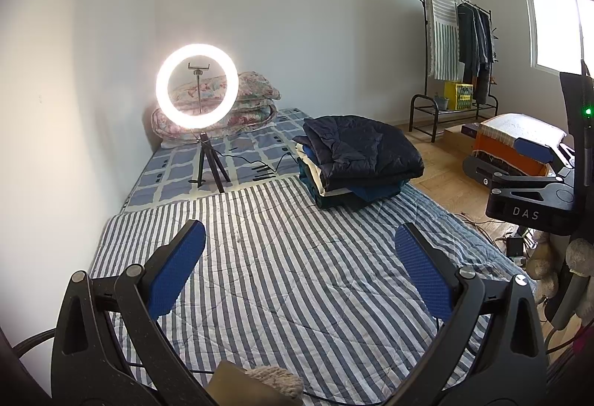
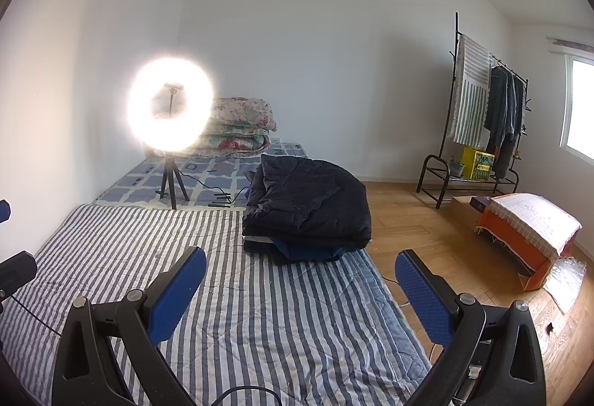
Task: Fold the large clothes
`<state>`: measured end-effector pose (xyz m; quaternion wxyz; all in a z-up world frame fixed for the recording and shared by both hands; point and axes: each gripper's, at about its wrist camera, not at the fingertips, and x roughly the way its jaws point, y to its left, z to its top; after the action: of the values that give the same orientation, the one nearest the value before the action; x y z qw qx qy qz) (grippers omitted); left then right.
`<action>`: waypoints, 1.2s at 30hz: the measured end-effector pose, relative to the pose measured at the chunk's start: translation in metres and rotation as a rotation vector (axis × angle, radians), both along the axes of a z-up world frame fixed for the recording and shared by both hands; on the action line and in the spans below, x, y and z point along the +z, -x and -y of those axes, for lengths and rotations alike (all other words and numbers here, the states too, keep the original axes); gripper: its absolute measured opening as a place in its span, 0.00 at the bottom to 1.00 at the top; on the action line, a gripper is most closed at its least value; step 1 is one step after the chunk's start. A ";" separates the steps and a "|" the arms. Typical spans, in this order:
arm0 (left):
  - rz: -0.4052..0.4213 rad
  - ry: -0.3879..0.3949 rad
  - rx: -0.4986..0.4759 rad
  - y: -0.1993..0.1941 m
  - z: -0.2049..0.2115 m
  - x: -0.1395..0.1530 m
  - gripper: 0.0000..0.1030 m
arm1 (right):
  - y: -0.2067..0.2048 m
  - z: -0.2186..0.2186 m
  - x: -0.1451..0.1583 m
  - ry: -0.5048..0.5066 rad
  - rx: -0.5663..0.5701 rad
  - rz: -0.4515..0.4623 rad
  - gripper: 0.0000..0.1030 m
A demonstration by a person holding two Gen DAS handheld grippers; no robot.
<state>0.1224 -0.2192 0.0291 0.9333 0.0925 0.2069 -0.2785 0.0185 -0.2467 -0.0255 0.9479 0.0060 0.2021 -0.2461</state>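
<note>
**Both grippers empty over the bedding, the stack ahead**

Striped grey-and-white quilted bedding (image 1: 297, 276) lies spread flat under both our tools, and nothing is laid out on it to fold yet.

Our left gripper (image 1: 300, 244) hangs above the stripes with its blue-padded fingers (image 1: 177, 268) spread wide and nothing between them. Our right gripper (image 2: 300, 276) is the same, jaws apart and empty, and sits nearer the bedding's right edge, beside the wooden floor (image 2: 427, 220).

Ahead of both, and somewhat to the right of the left one, rests the stack of folded clothes topped by a dark navy puffer jacket (image 1: 362, 149); in the right view it (image 2: 308, 205) lies straight ahead. We judge the step in hand to be fetching a garment or starting a new one. If we lift from the stack, we should pinch only the top layer at two well-separated points, since the puffy fabric will likely slip and drag the cream and blue layers below with it.

Farther ahead to the left, the glowing ring light on a black tripod (image 1: 197, 90) trails a cable across the checked blue sheet (image 1: 178, 172); we should keep swinging cloth clear of it.
</note>
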 end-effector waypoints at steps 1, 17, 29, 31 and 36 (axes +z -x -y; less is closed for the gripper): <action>0.001 0.000 0.001 0.000 0.000 0.000 1.00 | 0.000 0.000 0.000 0.000 0.000 0.000 1.00; 0.002 0.000 0.002 0.000 0.000 0.000 1.00 | 0.000 0.001 -0.002 -0.003 0.004 -0.002 1.00; 0.001 0.001 0.002 0.001 0.000 0.000 1.00 | -0.002 0.003 -0.002 -0.006 0.008 -0.007 1.00; 0.002 -0.001 0.002 0.001 0.000 0.000 1.00 | -0.002 0.003 -0.002 -0.007 0.009 -0.007 1.00; 0.000 -0.001 0.001 0.000 0.000 0.000 1.00 | -0.003 0.002 -0.003 -0.006 0.010 -0.012 1.00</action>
<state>0.1220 -0.2191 0.0288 0.9334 0.0929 0.2069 -0.2779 0.0216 -0.2492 -0.0290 0.9479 0.0066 0.2084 -0.2408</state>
